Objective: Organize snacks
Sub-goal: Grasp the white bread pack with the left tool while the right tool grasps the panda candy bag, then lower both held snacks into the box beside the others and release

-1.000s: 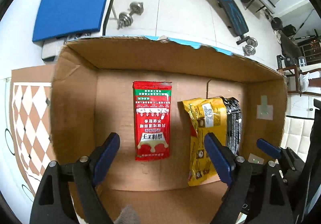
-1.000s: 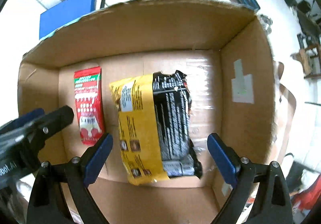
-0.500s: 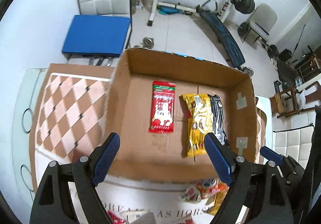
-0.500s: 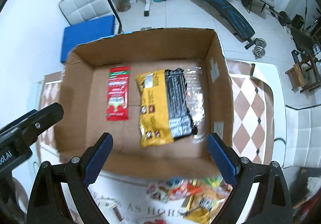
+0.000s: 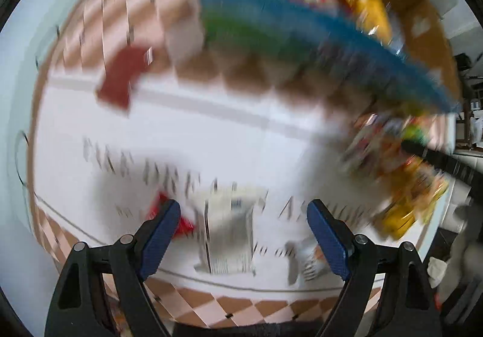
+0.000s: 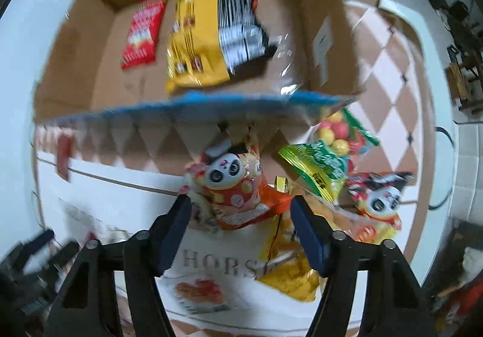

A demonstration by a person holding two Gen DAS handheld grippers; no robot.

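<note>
My right gripper (image 6: 238,216) points down at the table, and its jaws are closing around an orange snack bag with a panda face (image 6: 234,192); the bag is between the blue pads, but I cannot tell if they press on it already. My left gripper (image 5: 243,225) stands wide with nothing held, above a white packet (image 5: 226,234) that lies on the white cloth with letters (image 5: 187,138); this view is very blurred. Just beside the orange bag, to its right, lie a green candy bag (image 6: 326,162) and a second panda bag (image 6: 377,201). Behind this pile stands the cardboard box (image 6: 317,35) with a blue edge. Inside it a red packet (image 6: 142,32) and a yellow and black bag (image 6: 211,35) lie side by side on the bottom.
</note>
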